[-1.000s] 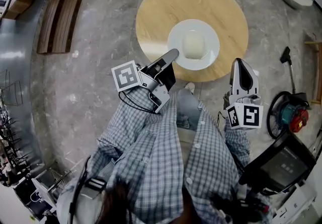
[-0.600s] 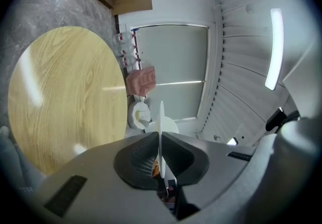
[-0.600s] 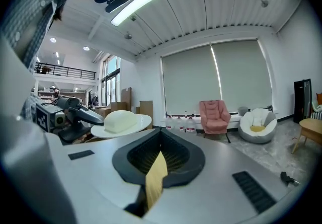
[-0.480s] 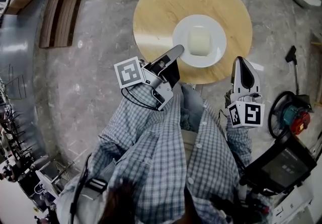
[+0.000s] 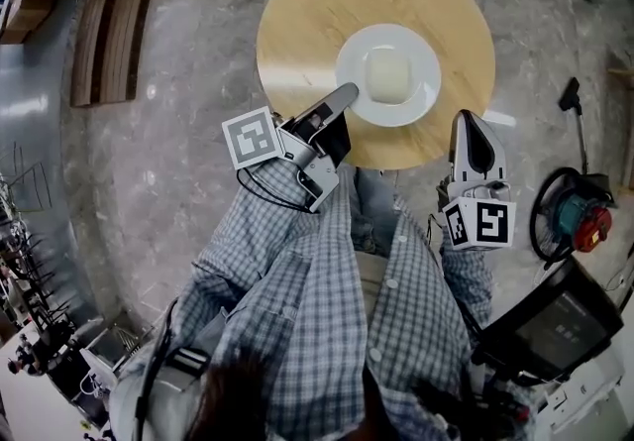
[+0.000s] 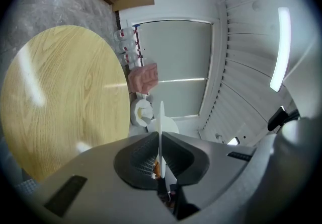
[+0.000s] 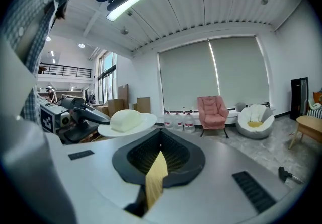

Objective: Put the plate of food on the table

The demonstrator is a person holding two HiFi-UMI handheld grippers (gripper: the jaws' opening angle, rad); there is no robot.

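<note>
**Plate of food pinched by the left gripper over a round table**

Head view, looking steeply down: one round wooden table (image 5: 297, 23). One white plate (image 5: 349, 62) lies over its near half and carries one pale block of food (image 5: 386, 74). The left gripper (image 5: 347, 92) clamps the plate's near-left rim. The right gripper (image 5: 466, 122) hangs just beside the table's near edge, jaws together and empty. Whether the plate touches the tabletop cannot be told here. A checked shirt (image 5: 327, 330) hides the floor below.

Left gripper view, rolled sideways: the table stands as a disc at left. The plate is only a thin white edge squeezed between the jaws, and the food is hidden. One pink armchair (image 6: 143, 78) sits behind.

Right gripper view: the jaws are closed on nothing, with a yellowish sliver showing in the slit. Only here does the plate appear side-on with the food on top, though the gripper's body cuts off what lies under it. Three water bottles (image 7: 178, 121) and one white beanbag seat (image 7: 255, 121) flank the armchair.
</note>
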